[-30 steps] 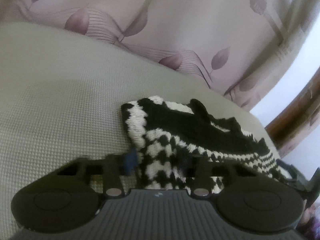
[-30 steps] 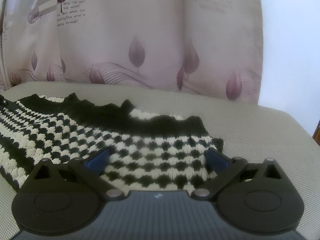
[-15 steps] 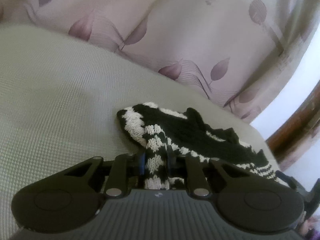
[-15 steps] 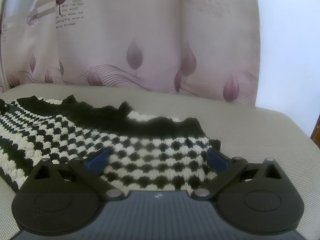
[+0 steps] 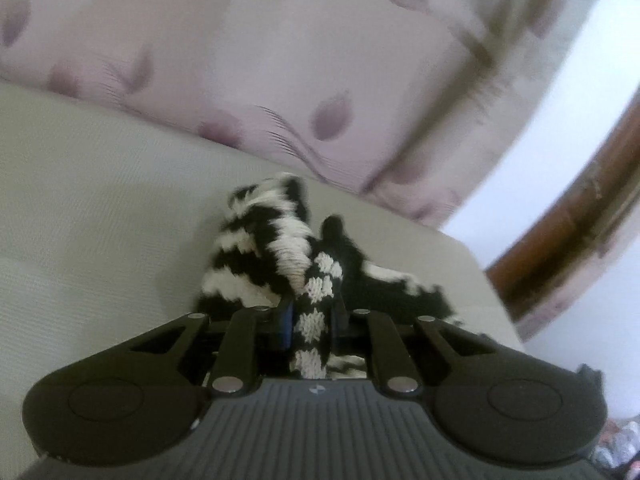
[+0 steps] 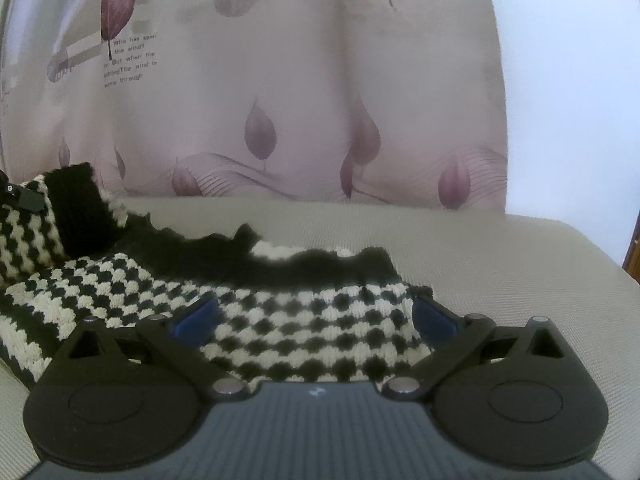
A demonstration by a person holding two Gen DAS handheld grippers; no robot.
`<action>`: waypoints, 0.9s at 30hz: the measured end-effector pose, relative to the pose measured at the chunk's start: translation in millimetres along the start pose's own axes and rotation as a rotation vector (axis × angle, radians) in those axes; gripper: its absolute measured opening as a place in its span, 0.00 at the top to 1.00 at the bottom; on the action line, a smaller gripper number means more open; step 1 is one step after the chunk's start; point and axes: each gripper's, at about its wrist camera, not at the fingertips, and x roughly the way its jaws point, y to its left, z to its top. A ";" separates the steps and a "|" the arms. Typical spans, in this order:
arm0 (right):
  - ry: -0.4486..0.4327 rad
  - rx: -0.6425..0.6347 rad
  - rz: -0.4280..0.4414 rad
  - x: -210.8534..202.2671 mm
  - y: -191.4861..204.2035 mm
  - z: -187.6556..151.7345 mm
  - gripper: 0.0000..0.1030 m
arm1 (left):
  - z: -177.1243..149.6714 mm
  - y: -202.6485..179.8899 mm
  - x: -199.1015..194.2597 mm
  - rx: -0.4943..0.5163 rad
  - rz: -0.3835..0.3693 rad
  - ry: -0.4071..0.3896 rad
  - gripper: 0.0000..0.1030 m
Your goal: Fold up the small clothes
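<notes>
A small black-and-white checkered knit garment (image 6: 288,312) with a black scalloped edge lies on a beige cushion (image 6: 500,264). My left gripper (image 5: 313,316) is shut on the garment's left end (image 5: 276,248) and holds it lifted, so the cloth bunches up above the fingers. In the right wrist view that raised end (image 6: 52,220) stands up at the far left with the left gripper's tip beside it. My right gripper (image 6: 312,314) is open, its blue pads (image 6: 196,314) wide apart over the garment's right part, which lies flat between them.
A pink curtain with leaf prints (image 6: 300,100) hangs behind the cushion (image 5: 100,220). A brown wooden frame (image 5: 572,224) and a white wall stand at the right. The cushion's right edge (image 6: 600,248) drops off near the frame.
My left gripper closed on the garment's left end and lifted it off the cushion, bunching the cloth. My right gripper stayed open over the flat right part.
</notes>
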 end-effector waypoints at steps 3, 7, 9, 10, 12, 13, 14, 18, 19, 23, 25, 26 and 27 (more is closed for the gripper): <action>-0.006 0.024 0.019 -0.9 -4.0 0.3 0.00 | -17.9 -16.6 14.7 -0.031 -0.051 0.014 0.85; -0.014 0.127 0.076 -3.9 -18.1 1.3 0.00 | -41.5 -23.0 32.6 -0.031 -0.076 -0.003 0.85; 0.005 0.289 0.190 -9.3 -31.6 5.3 0.00 | -47.7 -18.2 30.0 -0.028 -0.119 -0.041 0.83; -0.013 0.408 0.285 -15.8 -38.2 6.5 0.00 | -50.3 -14.2 28.7 -0.027 -0.158 -0.051 0.83; -0.023 0.553 0.445 -21.3 -40.5 10.9 0.00 | -55.8 -6.3 30.1 -0.053 -0.193 -0.040 0.83; -0.016 0.599 0.510 -21.0 -37.0 14.5 0.00 | -57.0 -6.1 31.4 -0.047 -0.193 -0.042 0.83; -0.003 0.641 0.559 -18.3 -32.6 18.6 0.00 | -59.6 -6.0 31.0 -0.032 -0.199 -0.052 0.83; 0.142 0.715 0.626 10.8 -8.8 33.5 0.02 | -66.0 -6.9 29.4 -0.006 -0.209 -0.083 0.83; 0.183 0.710 0.612 19.1 -3.2 35.6 0.06 | -67.4 -4.9 29.2 -0.018 -0.223 -0.090 0.83; 0.263 0.784 0.626 40.8 7.2 29.8 0.08 | -70.2 6.3 28.3 -0.059 -0.266 -0.111 0.81; 0.269 0.816 0.633 48.1 9.3 27.8 0.16 | -71.4 8.9 28.6 -0.063 -0.273 -0.118 0.81; 0.281 0.833 0.639 52.6 10.2 25.9 0.28 | -72.4 9.7 28.1 -0.060 -0.277 -0.124 0.81; 0.301 0.854 0.646 58.9 11.5 23.7 0.35 | -72.8 9.7 27.4 -0.057 -0.277 -0.130 0.81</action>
